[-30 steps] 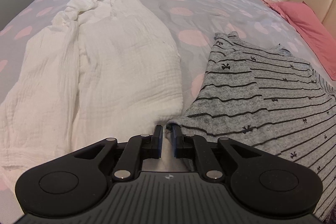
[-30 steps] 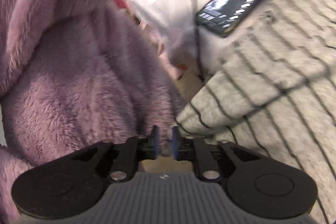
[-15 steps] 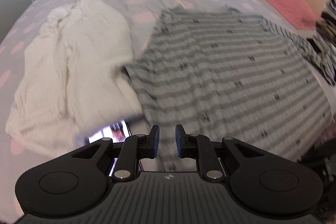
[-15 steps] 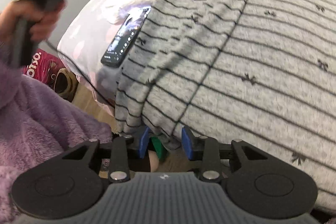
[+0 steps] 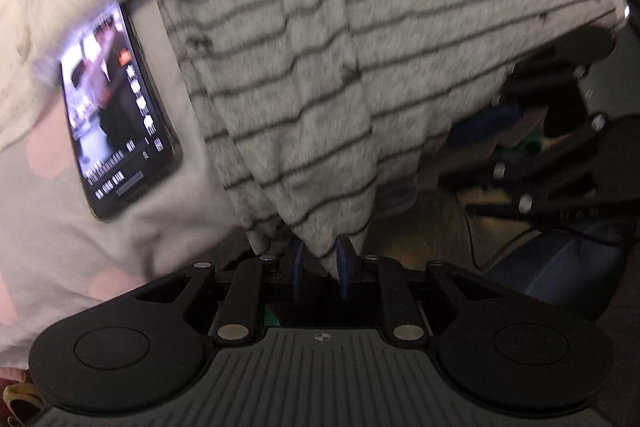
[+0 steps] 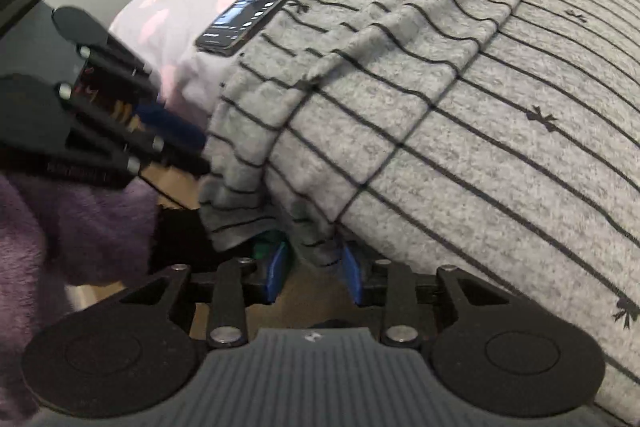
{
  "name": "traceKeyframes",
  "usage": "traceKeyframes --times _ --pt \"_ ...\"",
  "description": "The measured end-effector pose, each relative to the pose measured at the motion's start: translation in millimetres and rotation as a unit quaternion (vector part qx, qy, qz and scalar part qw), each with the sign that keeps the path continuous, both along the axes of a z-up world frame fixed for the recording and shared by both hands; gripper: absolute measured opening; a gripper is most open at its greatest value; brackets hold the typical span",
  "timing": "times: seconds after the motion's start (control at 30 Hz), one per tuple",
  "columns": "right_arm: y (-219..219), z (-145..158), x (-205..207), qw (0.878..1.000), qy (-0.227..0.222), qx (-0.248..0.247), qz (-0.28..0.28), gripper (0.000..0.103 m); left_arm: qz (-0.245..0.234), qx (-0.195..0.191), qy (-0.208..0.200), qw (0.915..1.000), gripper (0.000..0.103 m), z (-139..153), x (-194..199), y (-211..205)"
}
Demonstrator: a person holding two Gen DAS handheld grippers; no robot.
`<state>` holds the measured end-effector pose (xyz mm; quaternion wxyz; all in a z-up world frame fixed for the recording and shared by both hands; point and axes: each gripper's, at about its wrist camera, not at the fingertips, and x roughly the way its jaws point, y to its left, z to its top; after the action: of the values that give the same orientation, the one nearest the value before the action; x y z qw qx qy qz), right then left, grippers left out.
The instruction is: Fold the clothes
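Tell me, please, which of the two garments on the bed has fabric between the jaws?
The grey striped top; the white crinkled garment lies untouched beyond the phone.

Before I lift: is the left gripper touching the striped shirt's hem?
Touching. In the left wrist view the striped shirt hangs down between the left gripper's blue fingers, its hem corner against them.

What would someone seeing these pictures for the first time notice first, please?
Most striking is the grey striped garment draped over the edge of the bed, filling both views. Its hanging hem sits between the blue fingers of the left gripper and of the right gripper, whose jaws stand apart. Next comes the phone with its screen lit, lying on the pink-spotted bed cover just left of the garment, beside a cream cloth.
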<state>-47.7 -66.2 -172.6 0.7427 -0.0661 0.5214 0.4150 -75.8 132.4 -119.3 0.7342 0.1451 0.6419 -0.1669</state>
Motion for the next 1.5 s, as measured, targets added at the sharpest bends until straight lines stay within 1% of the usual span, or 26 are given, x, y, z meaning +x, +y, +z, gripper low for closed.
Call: traceKeyframes --times 0.03,0.13,0.17,0.2,0.23,0.27,0.3,0.37,0.43,0.5,0.6,0.63,0.73,0.77,0.8,0.87,0.9,1.03,1.07,1.1,1.13,1.17,1.23,1.33,1.4,1.5 --pt "2 -3 -1 1.0 -0.007 -0.003 0.001 0.032 -0.001 0.004 0.007 1.0 0.016 -5 0 0" --pt "9 -14 -4 1.0 -0.026 -0.011 0.002 0.031 -0.002 0.007 0.017 0.9998 0.016 -15 0 2" --pt "12 -16 -4 1.0 -0.029 -0.009 0.0 0.03 0.0 -0.002 0.014 0.9999 0.016 -15 0 3" --pt "14 -18 -6 1.0 -0.031 -0.006 0.002 0.025 0.002 -0.012 0.009 0.9999 0.016 -15 1 4" --pt "16 -19 -7 0.999 -0.032 0.0 0.005 0.016 0.004 -0.021 0.005 0.9998 0.016 -15 1 5" --pt "17 -19 -8 0.999 -0.033 0.005 0.009 0.011 0.008 -0.025 0.002 0.9997 0.016 -15 1 6" --pt "19 -18 -9 0.999 -0.034 0.005 0.012 0.004 0.013 -0.028 0.0 0.9995 0.012 -14 2 8" --pt "20 -15 -9 0.999 -0.03 -0.005 0.017 0.003 0.024 -0.025 -0.001 0.9994 0.002 -14 2 13" --pt "18 -11 -8 1.0 -0.014 -0.01 0.015 0.002 0.04 -0.021 -0.002 0.999 0.002 -10 2 20" --pt "12 -4 -7 1.0 0.007 -0.016 0.007 0.002 0.061 -0.014 0.0 0.998 0.002 -3 0 29" --pt "-4 5 -3 0.998 0.065 0.003 -0.012 0.002 0.092 -0.011 0.003 0.9957 0.001 4 -1 42" --pt "-5 4 -2 0.997 0.076 -0.001 -0.016 0.002 0.102 -0.012 0.004 0.9947 0.001 6 -1 46" --pt "-11 1 0 0.994 0.107 -0.013 -0.027 0.002 0.083 -0.002 0.016 0.9964 0.001 -2 -1 41" --pt "-11 -3 1 0.993 0.109 -0.019 -0.029 0.002 0.076 0.001 0.02 0.9969 0.002 -4 0 39" --pt "-11 -6 1 0.993 0.11 -0.025 -0.03 0.002 0.07 0.005 0.024 0.9973 0.002 -7 0 37" --pt "-11 -8 -1 0.993 0.106 -0.034 -0.029 0.003 0.078 0.005 0.026 0.9966 0.002 -3 4 40" --pt "-10 -9 -1 0.994 0.103 -0.038 -0.028 0.007 0.084 -0.001 0.022 0.9963 0.003 3 7 41" --pt "-14 0 1 0.995 0.082 -0.05 -0.036 0.013 0.092 -0.028 -0.003 0.9953 0.004 31 18 43" --pt "-16 4 2 0.995 0.075 -0.051 -0.039 0.015 0.093 -0.035 -0.011 0.995 0.009 38 20 44" --pt "-18 9 4 0.996 0.067 -0.051 -0.042 0.02 0.093 -0.041 -0.018 0.9946 0.014 44 22 45" --pt "-20 14 5 0.996 0.059 -0.051 -0.045 0.028 0.094 -0.044 -0.024 0.9943 0.015 50 25 45" --pt "-22 18 6 0.996 0.051 -0.051 -0.048 0.029 0.093 -0.043 -0.028 0.9943 0.016 53 29 46" --pt "-29 28 8 0.997 0.044 -0.042 -0.056 0.03 0.087 -0.045 -0.023 0.9949 0.017 63 38 48" --pt "-38 33 10 0.997 0.041 -0.02 -0.067 0.031 0.094 -0.041 -0.042 0.9938 0.017 72 59 57" --pt "-43 36 12 0.997 0.04 -0.005 -0.072 0.032 0.103 -0.052 -0.051 0.9921 0.027 66 64 51" --pt "-37 32 9 0.997 0.049 0.018 -0.057 0.032 0.127 -0.061 -0.064 0.988 0.029 57 79 53"
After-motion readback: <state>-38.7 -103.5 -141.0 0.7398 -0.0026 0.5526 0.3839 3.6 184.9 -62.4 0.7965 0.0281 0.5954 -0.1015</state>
